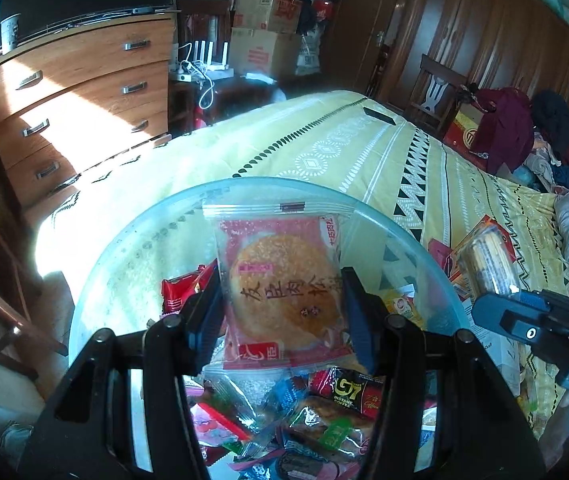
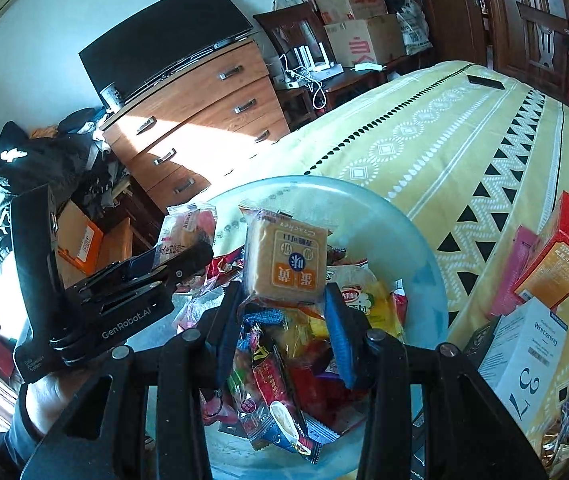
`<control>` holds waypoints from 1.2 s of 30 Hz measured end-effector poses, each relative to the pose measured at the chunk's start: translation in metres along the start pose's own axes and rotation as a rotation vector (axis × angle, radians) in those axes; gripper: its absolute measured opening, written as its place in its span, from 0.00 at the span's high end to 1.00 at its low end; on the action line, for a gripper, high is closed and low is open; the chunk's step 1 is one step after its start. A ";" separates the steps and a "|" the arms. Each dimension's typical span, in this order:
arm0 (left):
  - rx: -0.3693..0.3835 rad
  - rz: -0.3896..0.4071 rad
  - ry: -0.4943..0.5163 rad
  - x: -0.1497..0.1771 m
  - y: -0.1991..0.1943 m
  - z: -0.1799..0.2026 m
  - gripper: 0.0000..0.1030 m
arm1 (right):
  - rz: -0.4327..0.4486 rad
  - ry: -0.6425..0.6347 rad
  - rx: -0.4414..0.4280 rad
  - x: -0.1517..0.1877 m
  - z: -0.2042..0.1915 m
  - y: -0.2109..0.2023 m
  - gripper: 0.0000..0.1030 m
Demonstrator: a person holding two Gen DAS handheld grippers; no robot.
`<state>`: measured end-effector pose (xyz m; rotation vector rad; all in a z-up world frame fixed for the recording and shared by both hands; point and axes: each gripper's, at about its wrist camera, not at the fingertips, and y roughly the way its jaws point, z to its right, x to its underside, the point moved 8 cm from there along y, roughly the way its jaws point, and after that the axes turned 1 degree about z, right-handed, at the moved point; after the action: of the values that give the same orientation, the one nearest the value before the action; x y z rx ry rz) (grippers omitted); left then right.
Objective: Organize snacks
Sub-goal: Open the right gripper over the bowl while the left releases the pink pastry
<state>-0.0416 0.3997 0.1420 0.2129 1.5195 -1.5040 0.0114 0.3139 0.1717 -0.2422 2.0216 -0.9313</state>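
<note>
A clear glass bowl (image 1: 132, 248) sits on the yellow patterned bed and holds several wrapped snacks. My left gripper (image 1: 280, 312) is shut on a round pastry in a clear pink wrapper (image 1: 284, 284), held above the bowl. My right gripper (image 2: 280, 320) is shut on a square cracker pack with an orange label (image 2: 284, 260), also above the bowl (image 2: 416, 248). The left gripper also shows in the right wrist view (image 2: 180, 256) with its pastry (image 2: 188, 228). The right gripper body shows at the right of the left wrist view (image 1: 524, 316), holding the cracker pack (image 1: 484, 264).
Orange-red box (image 2: 560, 252), a pink packet and a white box (image 2: 524, 356) lie on the bed to the right of the bowl. A wooden dresser (image 1: 80, 92) stands at the left. A black flat object (image 1: 378, 115) lies far up the bed. Clothes pile at far right.
</note>
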 end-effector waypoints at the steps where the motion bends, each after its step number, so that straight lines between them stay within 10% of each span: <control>1: -0.002 0.000 0.001 0.000 0.001 -0.001 0.46 | -0.001 0.001 0.000 0.001 -0.001 0.000 0.57; 36: -0.034 -0.023 0.032 0.004 0.011 0.003 0.46 | -0.010 0.012 -0.022 0.007 -0.001 0.005 0.61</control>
<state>-0.0350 0.3978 0.1320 0.2003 1.5767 -1.4978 0.0077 0.3140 0.1643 -0.2593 2.0440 -0.9189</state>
